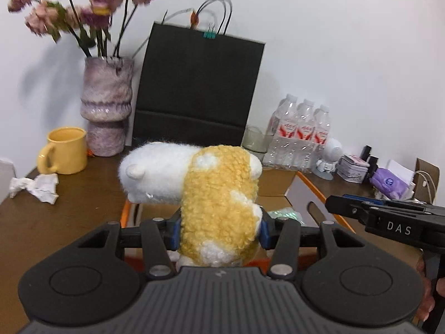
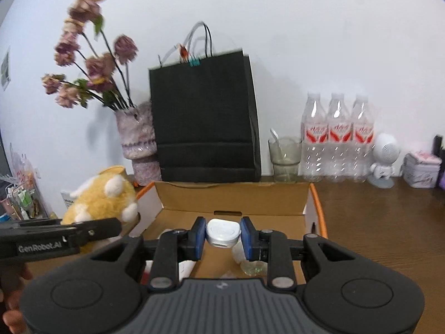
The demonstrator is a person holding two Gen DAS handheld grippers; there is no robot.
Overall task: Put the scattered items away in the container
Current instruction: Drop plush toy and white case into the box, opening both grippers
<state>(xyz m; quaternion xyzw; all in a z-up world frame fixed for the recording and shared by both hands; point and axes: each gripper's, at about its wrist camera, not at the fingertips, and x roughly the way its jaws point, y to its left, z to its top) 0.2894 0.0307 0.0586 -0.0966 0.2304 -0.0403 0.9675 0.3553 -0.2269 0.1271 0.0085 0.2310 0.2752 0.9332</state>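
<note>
— What did the left camera catch?

— The left gripper (image 1: pixel 219 229) had its jaws pinching a plush toy (image 1: pixel 205 192), yellow and white, squeezed at its curly middle. The toy stuck up above the open box (image 1: pixel 278 186), with its white head out to the left. Behind it stood a black bag (image 1: pixel 198 86), a vase (image 1: pixel 107 105) of dried flowers and a yellow mug (image 1: pixel 65 154) on the tabletop (image 1: pixel 69 214). Crumpled paper (image 1: pixel 34 188) lay near the mug. Bottles (image 1: pixel 301 133) stood further right, by the wall. The right gripper (image 1: pixel 389 217) reached in from the right edge, seen side-on, well apart from the toy.

— And the right camera?

— There the right gripper (image 2: pixel 223 236) had its jaws pinching a small white case (image 2: pixel 223 232), held between the blue pads (image 2: pixel 200 236) over the inside of the box (image 2: pixel 233 197). A few small things lay on the box floor below, too blurred to name. The toy (image 2: pixel 103 200) showed at the left, just outside the box's left wall, with the left gripper (image 2: pixel 69 236) crossing in front of it. A glass (image 2: pixel 285 158) with a spoon in it stood between the bag (image 2: pixel 204 119) and the bottles (image 2: pixel 338 136).

— So where were the task's things?

— Both in the air, gripped: the toy at the box's left side, the case above its middle.
</note>
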